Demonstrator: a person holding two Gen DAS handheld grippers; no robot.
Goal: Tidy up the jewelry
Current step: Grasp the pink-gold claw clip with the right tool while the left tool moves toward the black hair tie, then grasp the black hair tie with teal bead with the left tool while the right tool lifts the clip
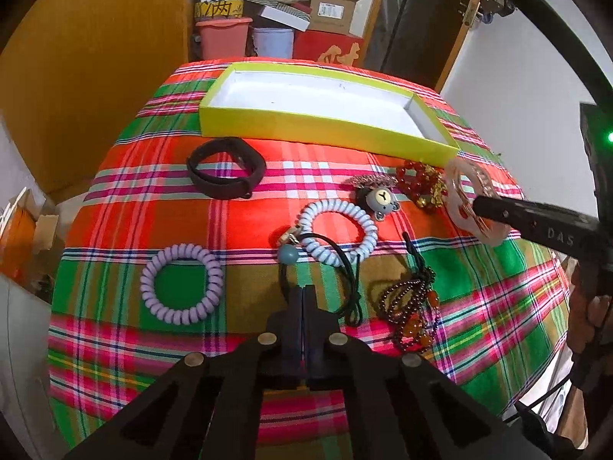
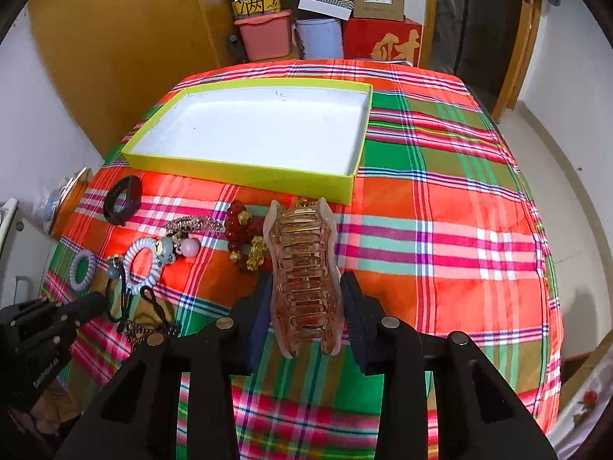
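Note:
A shallow yellow box with a white, empty inside lies at the far side of the plaid table. My right gripper is shut on a translucent pink hair claw clip, held above the cloth before the box; the clip also shows in the left wrist view. My left gripper is shut, its tips on a black cord with a teal bead. Nearby lie a pale blue coil tie, a lilac coil tie, a black band, red beads and a dark bead bracelet.
A bear charm and a glittery clip lie among the jewelry. Bins and cardboard boxes are stacked behind the table. A wooden cabinet stands at the left and a door at the right.

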